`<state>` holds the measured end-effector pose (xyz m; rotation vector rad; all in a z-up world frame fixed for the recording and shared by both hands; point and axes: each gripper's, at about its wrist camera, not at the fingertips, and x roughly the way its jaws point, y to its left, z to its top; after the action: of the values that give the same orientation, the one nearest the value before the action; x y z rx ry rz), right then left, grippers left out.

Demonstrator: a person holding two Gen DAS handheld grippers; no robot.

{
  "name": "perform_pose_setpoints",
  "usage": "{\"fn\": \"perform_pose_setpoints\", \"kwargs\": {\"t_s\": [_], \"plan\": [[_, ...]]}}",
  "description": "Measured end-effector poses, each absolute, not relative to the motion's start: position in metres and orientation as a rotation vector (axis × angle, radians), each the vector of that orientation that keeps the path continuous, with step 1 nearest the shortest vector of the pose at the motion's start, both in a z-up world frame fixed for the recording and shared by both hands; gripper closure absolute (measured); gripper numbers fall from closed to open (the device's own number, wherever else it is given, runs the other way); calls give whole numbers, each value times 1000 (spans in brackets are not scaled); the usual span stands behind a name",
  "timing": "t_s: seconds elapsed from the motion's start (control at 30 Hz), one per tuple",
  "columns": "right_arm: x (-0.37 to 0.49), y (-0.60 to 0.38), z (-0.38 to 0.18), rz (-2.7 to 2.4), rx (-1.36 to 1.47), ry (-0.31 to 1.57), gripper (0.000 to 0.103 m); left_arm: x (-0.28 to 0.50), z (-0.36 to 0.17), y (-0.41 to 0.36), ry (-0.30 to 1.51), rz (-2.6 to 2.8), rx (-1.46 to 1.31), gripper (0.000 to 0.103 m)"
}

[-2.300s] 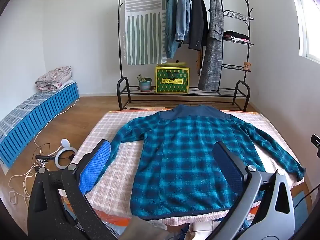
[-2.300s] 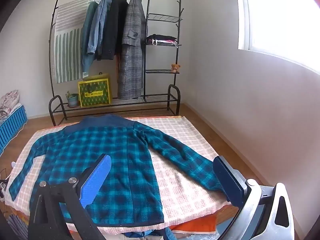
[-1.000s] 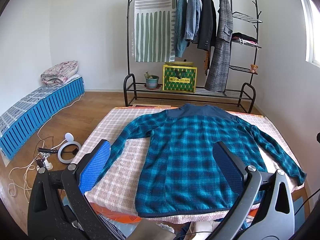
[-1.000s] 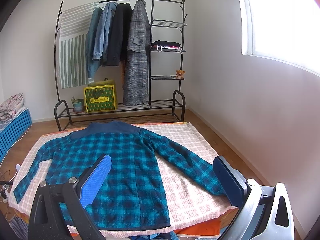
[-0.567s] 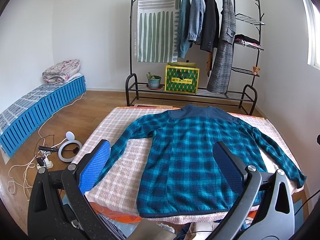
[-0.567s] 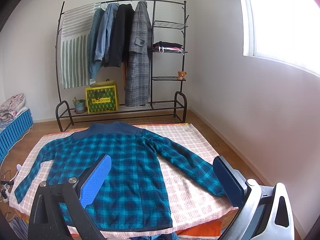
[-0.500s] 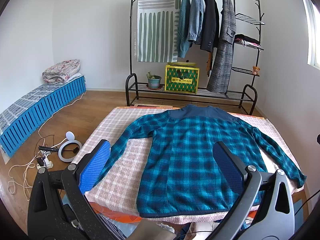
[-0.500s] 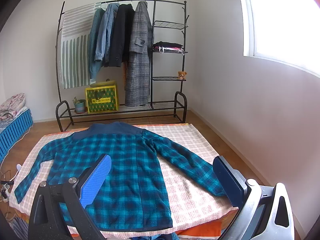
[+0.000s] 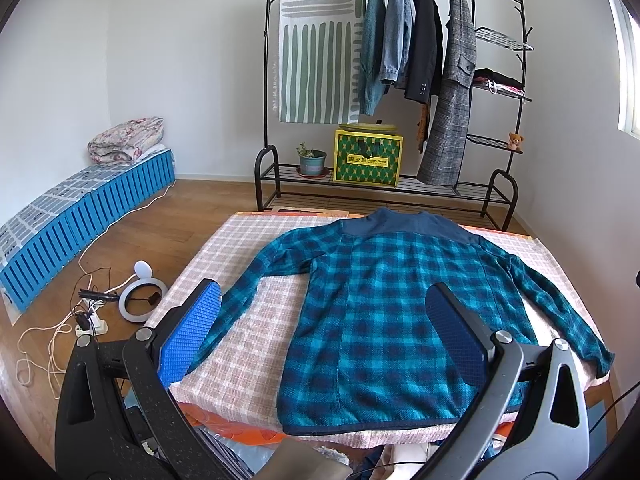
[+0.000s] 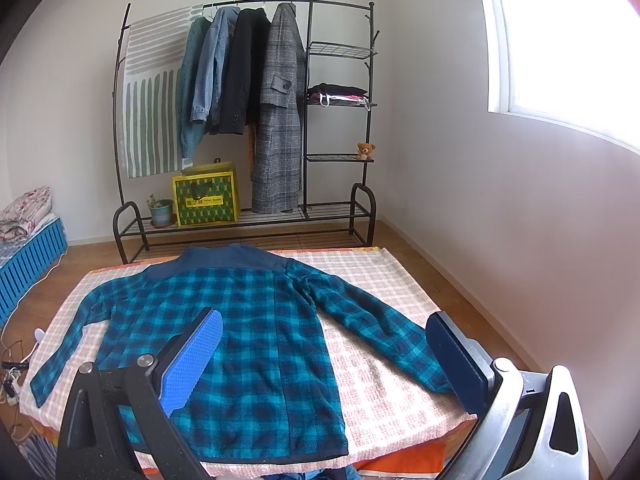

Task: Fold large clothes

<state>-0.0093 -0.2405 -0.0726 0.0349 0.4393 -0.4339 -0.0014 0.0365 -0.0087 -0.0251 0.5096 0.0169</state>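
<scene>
Left wrist view: teal plaid fleece jacket [image 9: 384,312], back up, sleeves spread, flat on a checked pink cloth [image 9: 240,264] covering the table. Left gripper [image 9: 324,320] spread wide, holding nothing, above the near hem. Right wrist view: right gripper [image 10: 324,344] likewise spread and empty above the jacket. Black clothes rack [image 10: 244,120] with hung coats stands behind.
</scene>
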Motion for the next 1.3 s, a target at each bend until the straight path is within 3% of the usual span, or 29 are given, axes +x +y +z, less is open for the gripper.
{"fn": "perform_pose_setpoints", "kwargs": {"t_s": [0.93,1.13,1.3], "plan": [[27,-205,-83,-330,5,456,0,8,-22,90,498,131,19,0],[48,-184,-95,-180,-4,380,0,39,-39,133,519,219,47,0],[86,-155,-110,-1,-12,454,0,71,-64,175,580,230,67,0]]}}
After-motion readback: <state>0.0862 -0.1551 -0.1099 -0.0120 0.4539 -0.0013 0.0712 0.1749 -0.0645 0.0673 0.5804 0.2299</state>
